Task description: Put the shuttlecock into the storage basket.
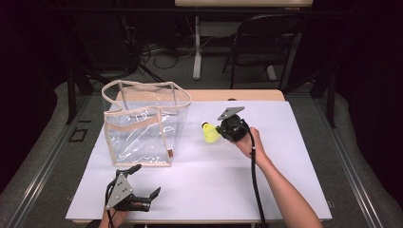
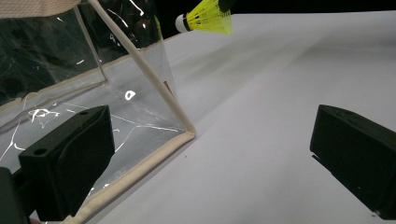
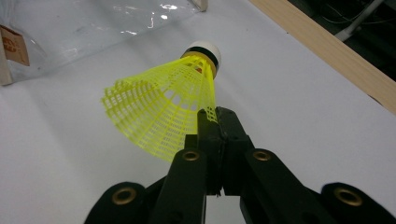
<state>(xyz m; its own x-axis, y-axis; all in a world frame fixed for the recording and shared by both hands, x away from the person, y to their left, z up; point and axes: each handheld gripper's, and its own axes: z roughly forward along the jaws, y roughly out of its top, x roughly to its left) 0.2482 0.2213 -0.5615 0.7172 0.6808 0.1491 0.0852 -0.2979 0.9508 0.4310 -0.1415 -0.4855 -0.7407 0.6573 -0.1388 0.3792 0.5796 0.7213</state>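
A yellow plastic shuttlecock (image 1: 209,133) (image 3: 163,109) (image 2: 208,17) with a white cork tip hangs just above the white table, right of a clear plastic tote bag (image 1: 142,124) (image 2: 70,70). My right gripper (image 1: 222,129) (image 3: 215,122) is shut on the rim of the shuttlecock's skirt, cork pointing toward the bag. Near the front left edge my left gripper (image 1: 146,180) (image 2: 212,154) stands open with nothing between its jaws, close to the bag's front bottom corner.
The bag stands upright with beige trim and a handle, its mouth open upward. A white sheet (image 1: 266,180) covers the wooden table (image 1: 237,95). A black chair (image 1: 263,42) and a table leg (image 1: 196,47) stand on the floor beyond the far edge.
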